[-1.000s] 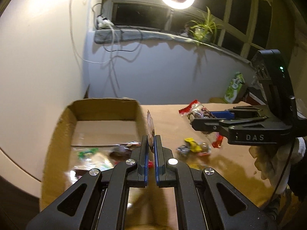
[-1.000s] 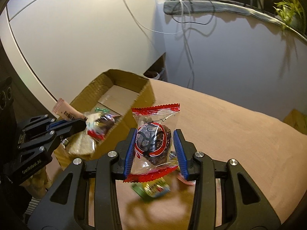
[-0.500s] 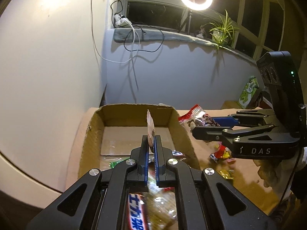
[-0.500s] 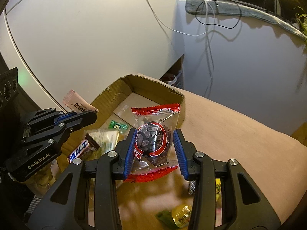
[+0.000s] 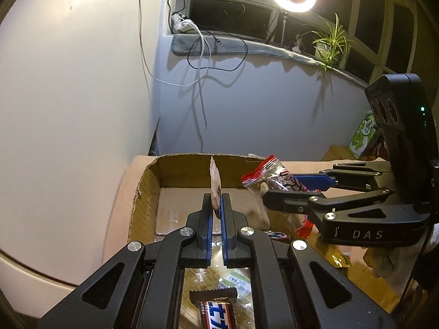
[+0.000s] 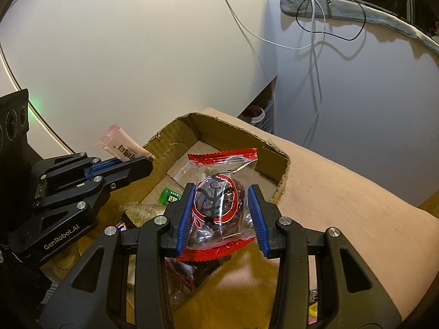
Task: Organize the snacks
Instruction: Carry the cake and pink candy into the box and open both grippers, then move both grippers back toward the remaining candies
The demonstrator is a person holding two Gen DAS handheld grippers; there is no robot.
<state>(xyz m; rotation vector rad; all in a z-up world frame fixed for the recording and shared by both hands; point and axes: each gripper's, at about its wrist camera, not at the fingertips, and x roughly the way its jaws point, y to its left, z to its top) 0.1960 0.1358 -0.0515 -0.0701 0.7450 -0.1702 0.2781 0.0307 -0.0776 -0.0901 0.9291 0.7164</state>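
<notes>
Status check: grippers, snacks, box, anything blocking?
Left hand-held gripper shut on pink sachet. Right hand-held gripper shut on red packet. Both over box. Nothing blocking.

Open from above: cardboard box (image 5: 175, 175), far half of its floor bare, near half littered with wrappers and a chocolate bar (image 5: 216, 314). Walled on four sides by low cardboard. Crowded over the box mouth by the left gripper (image 5: 216, 205) with a pink sachet (image 6: 123, 146) and the right gripper (image 6: 222, 205) with a red-edged packet (image 6: 219, 194), near each other. Hemmed by a white wall (image 5: 68, 96) just beside the box on the left. Bare table (image 6: 343, 205) on the right
</notes>
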